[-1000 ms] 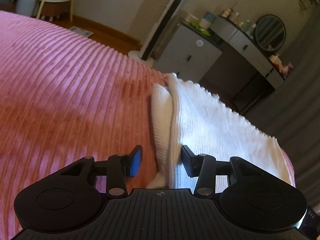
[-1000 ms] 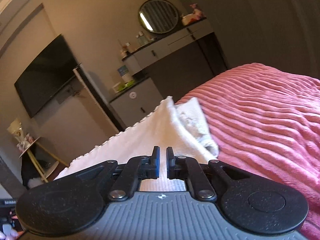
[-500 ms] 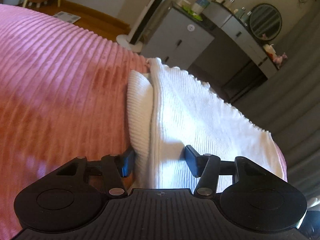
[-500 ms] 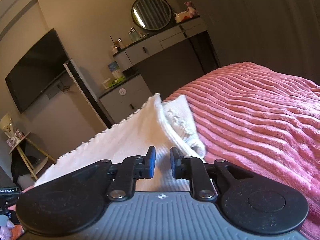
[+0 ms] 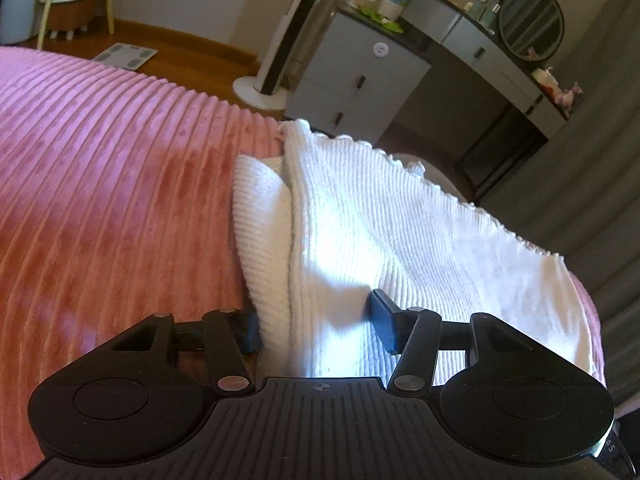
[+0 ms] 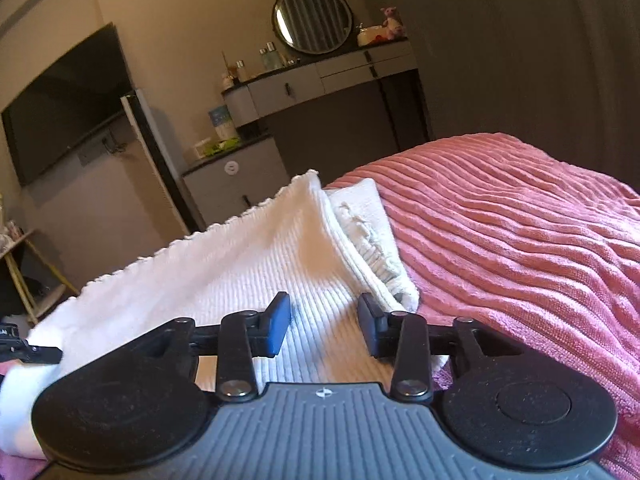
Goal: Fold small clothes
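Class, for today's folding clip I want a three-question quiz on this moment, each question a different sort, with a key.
1. True or false: the white ribbed garment lies on a pink ribbed bedspread.
2. Multiple choice: what lies between the left gripper fingers? A) bare bedspread B) folded white fabric C) a bottle
3. Fill in: on the dresser beyond the bed stands a round ____.

Key: 1 true. 2 B; the garment's folded edge runs between the fingers. 3 mirror.
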### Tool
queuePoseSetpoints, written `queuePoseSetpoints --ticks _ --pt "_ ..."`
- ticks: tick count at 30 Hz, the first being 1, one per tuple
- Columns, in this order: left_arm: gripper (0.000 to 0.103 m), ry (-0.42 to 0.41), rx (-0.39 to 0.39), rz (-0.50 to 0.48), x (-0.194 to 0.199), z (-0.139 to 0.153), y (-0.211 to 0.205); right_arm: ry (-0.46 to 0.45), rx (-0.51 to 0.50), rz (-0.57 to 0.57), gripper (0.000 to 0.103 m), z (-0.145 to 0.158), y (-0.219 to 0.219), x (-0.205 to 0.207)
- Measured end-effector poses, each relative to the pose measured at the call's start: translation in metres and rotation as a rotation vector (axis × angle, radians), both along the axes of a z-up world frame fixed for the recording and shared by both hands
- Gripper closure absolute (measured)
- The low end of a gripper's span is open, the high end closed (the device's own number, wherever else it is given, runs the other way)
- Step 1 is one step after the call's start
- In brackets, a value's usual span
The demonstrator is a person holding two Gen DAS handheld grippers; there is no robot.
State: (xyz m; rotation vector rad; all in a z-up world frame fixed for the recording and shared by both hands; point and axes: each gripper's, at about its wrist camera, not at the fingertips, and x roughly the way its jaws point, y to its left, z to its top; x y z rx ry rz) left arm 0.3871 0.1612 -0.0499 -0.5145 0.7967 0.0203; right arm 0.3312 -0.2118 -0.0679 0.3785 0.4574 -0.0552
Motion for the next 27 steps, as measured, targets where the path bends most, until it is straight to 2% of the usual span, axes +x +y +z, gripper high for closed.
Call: queuePoseSetpoints --ticks 2,5,7,9,11,13,16,18,23,27 --pt "0.044 0.009 0.017 0.006 0.004 0.001 -0.002 0.000 -0.019 -0.012 0.068 -0.002 0.002 0.001" --pt "0.049 0.014 0.025 0.016 0.006 0.002 -0.001 -0.009 -0.019 -0.038 0.071 0.000 0.002 -0.001" --pt "0.059 0.011 0.021 0.007 0.004 0.004 0.001 -0.020 0.004 -0.052 0.071 0.003 -0.001 -0.004" --pt "0.061 0.007 0.010 0.000 0.000 0.006 0.005 -0.024 0.031 -0.056 0.071 0.006 -0.004 -0.006" --pt "0.060 0.011 -0.009 -0.001 -0.006 0.006 0.008 -0.038 0.058 -0.045 0.069 0.012 -0.006 -0.010" --pt "0.048 0.018 -0.019 -0.019 -0.014 0.004 0.009 -0.055 0.079 -0.014 0.066 0.015 -0.005 -0.011" --pt "0.043 0.007 -0.002 -0.077 -0.024 0.000 0.003 -0.050 0.097 0.046 0.064 0.011 0.001 -0.008" --pt "0.043 -0.004 0.032 -0.091 -0.025 -0.001 -0.002 -0.033 0.067 0.057 0.063 0.007 0.009 -0.006" --pt "0.044 0.010 0.042 -0.064 -0.004 0.000 -0.006 -0.018 -0.066 0.045 0.062 0.006 0.025 -0.006" --pt "0.050 0.013 0.066 -0.058 0.007 0.001 -0.009 -0.037 -0.105 0.031 0.062 0.011 0.027 -0.011"
